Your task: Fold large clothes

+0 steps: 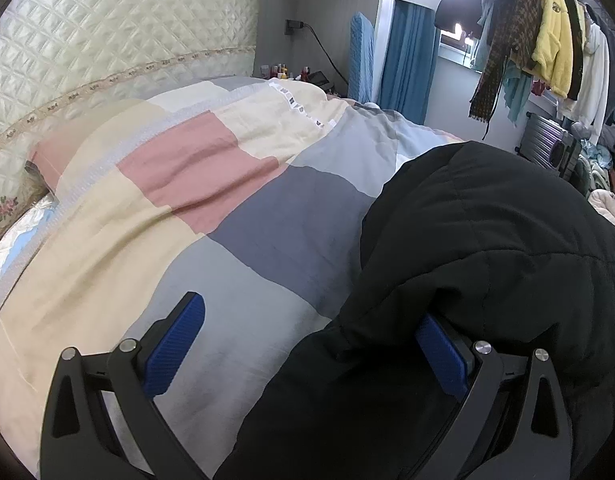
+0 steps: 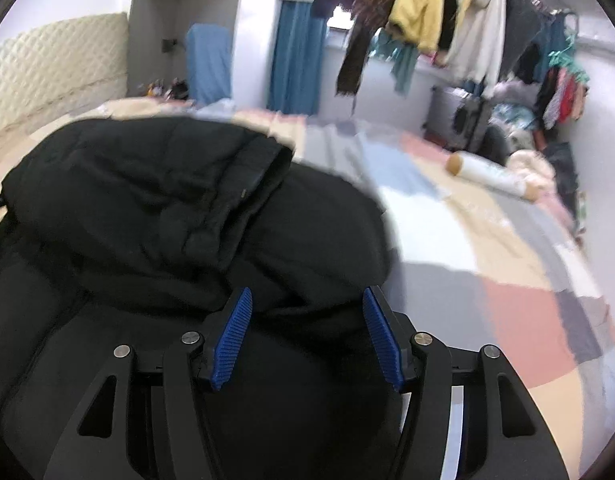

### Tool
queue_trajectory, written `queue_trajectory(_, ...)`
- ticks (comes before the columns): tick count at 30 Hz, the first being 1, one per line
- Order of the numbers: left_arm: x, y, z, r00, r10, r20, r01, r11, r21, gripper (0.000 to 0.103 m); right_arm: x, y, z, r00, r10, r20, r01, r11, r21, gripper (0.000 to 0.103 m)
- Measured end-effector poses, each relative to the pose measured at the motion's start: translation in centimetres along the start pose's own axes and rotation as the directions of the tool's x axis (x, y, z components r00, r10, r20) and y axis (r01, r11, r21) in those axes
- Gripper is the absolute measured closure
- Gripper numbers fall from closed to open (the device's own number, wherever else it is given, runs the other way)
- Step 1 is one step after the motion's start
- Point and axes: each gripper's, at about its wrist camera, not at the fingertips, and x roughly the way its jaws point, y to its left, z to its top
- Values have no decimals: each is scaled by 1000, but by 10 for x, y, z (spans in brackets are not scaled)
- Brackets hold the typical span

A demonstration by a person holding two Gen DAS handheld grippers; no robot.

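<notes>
A black padded jacket (image 1: 487,240) lies bunched on the patchwork quilt (image 1: 227,208) of a bed. In the left wrist view it fills the lower right, and its edge drapes over the right finger (image 1: 439,356). My left gripper (image 1: 310,310) stands wide open, its left finger over bare quilt. In the right wrist view the jacket (image 2: 147,200) covers the left and middle, a folded sleeve or hem lying on top. My right gripper (image 2: 307,291) hovers over the jacket with its jaws apart, and the blue pads (image 2: 231,340) press on nothing.
A quilted cream headboard (image 1: 107,40) stands at the back left. Hanging clothes (image 1: 547,40) and a grey suitcase (image 1: 547,144) crowd the right side. A white roll (image 2: 491,176) lies on the quilt (image 2: 487,248) at the far right. A bedside shelf (image 1: 291,72) holds small bottles.
</notes>
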Motion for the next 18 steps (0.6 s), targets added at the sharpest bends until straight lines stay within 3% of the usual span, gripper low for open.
queue_trajectory(2, 2, 0, -1, 1000, -3, -6, 3, 1000, -4, 2, 0, -3, 2, 1000, -9, 9, 9, 1000, 5, 42)
queue_trajectory(3, 2, 0, -1, 1000, -3, -7, 3, 1000, -4, 2, 6, -3, 0, 1000, -7, -15, 7, 1000, -5, 35)
queue_trajectory(5, 3, -1, -2, 1000, -3, -9, 3, 1000, 0, 2, 23, 0, -6, 997, 2, -80, -5, 999, -36, 31)
queue_trajectory(7, 3, -2, -3, 1000, -3, -11, 3, 1000, 4, 2, 42, 4, -15, 990, 14, -141, -22, 998, -57, 31)
queue_trajectory(10, 3, -3, -3, 1000, -2, -9, 2, 1000, 5, 2, 49, 5, -17, 994, 0, -113, -7, 998, -58, 33)
queue_trajectory(12, 2, -2, -3, 1000, -5, -9, 5, 1000, 3, 2, 47, -1, -14, 997, 15, -75, -17, 1000, -21, 55)
queue_trajectory(14, 2, -2, -2, 1000, -5, -7, 5, 1000, 2, 2, 41, -9, -11, 999, 12, -44, -11, 1000, 26, 70)
queue_trajectory(18, 1, 0, -2, 1000, -21, -6, 21, 1000, -10, 2, 22, -22, -2, 998, 26, 54, -33, 991, 127, 81)
